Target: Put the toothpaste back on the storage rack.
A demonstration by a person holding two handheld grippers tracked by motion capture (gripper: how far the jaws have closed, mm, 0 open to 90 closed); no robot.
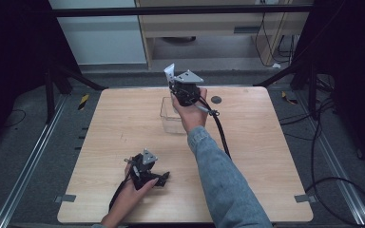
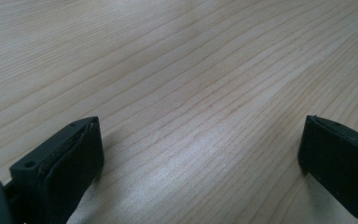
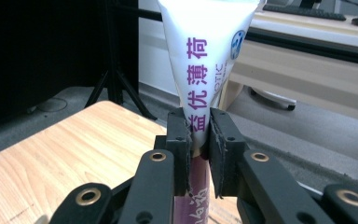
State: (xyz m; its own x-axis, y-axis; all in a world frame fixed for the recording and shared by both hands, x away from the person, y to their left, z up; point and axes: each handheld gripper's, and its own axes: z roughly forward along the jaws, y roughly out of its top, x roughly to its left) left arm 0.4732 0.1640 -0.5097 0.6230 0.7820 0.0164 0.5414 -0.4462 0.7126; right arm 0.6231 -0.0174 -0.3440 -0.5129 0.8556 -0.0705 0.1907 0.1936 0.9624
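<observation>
White soft plastic tube with purple lettering (image 3: pixel 204 56), flat-crimped at its top, stands upright pinched in the right gripper (image 3: pixel 200 140) above a clear square plastic container (image 1: pixel 171 115). Left gripper (image 2: pixel 200 154) gapes over the pale wood-grain table (image 2: pixel 177 70).

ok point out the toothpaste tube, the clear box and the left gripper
toothpaste tube (image 3: pixel 205 51), right gripper view, white printed body
clear box (image 1: pixel 169 121), high view, front wall
left gripper (image 1: pixel 163 178), high view, between its jaw tips
</observation>
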